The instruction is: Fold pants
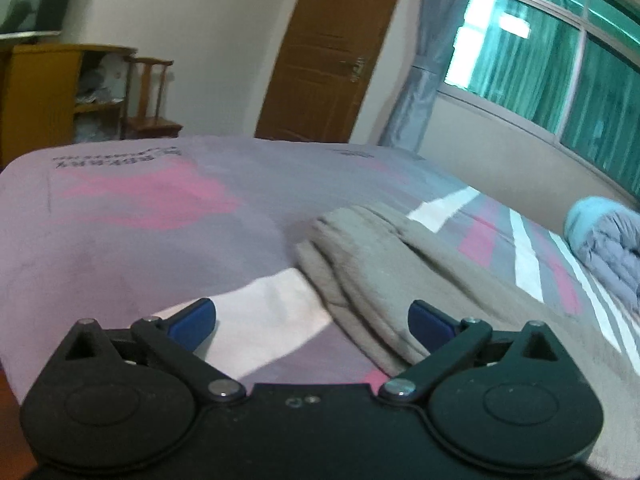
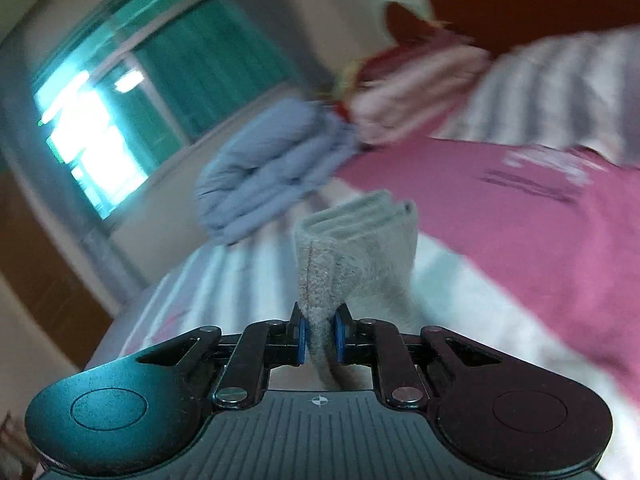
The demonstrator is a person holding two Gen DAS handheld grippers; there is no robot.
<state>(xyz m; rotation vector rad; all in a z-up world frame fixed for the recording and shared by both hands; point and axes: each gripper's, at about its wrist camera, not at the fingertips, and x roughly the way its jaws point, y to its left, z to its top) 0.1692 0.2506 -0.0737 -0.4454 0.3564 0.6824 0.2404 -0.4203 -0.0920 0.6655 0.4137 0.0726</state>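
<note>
Grey-beige pants (image 1: pixel 380 264) lie partly folded on the bed, running from the middle toward the lower right in the left wrist view. My left gripper (image 1: pixel 312 322) is open and empty, low over the sheet, its right blue pad (image 1: pixel 430 322) resting at the pants' near edge. My right gripper (image 2: pixel 319 338) is shut on a bunched, layered end of the pants (image 2: pixel 356 240), which stands up between the blue pads and is lifted off the bed. That view is motion-blurred.
The bed sheet (image 1: pixel 140 216) is purple, pink and white. A folded blue-grey quilt (image 1: pixel 608 248) lies at the far right, also in the right wrist view (image 2: pixel 272 176). A wooden cabinet (image 1: pixel 48 92), chair (image 1: pixel 154 100), door (image 1: pixel 332 52) and window (image 1: pixel 560 60) stand behind.
</note>
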